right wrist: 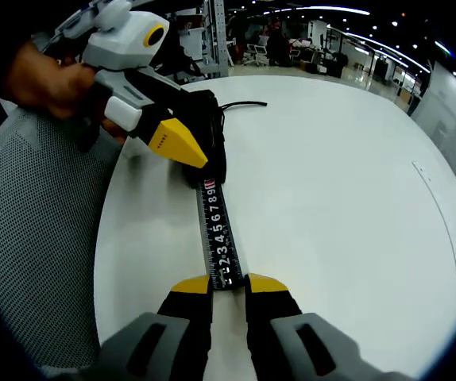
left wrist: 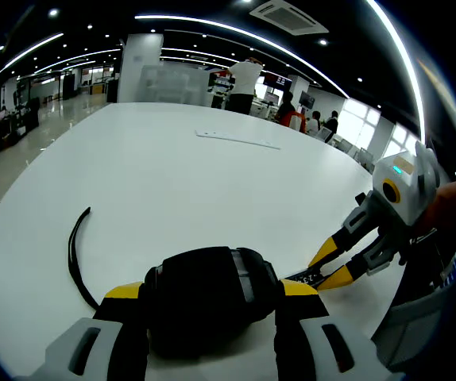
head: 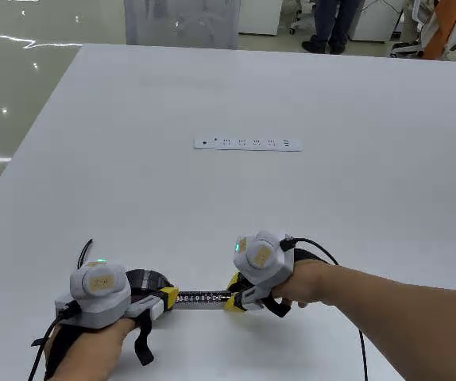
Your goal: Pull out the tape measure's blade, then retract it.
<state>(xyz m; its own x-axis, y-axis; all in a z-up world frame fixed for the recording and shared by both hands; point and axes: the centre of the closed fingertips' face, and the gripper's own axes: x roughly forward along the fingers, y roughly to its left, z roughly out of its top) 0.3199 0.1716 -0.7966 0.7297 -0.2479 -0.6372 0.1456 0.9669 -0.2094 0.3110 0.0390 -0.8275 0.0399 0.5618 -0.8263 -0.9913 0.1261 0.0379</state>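
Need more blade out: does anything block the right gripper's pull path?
Nothing visible does. The right gripper pinches the blade by its end, and the strip lies far ahead, off the pull line.

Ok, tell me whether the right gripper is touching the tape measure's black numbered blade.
Touching. The right gripper view shows the right gripper clamped on the end of the black numbered blade.

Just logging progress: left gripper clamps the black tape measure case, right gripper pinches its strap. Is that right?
Not the strap, which lies loose. The right gripper view shows the right gripper shut on the end of the blade. The left gripper does clamp the black tape measure case.
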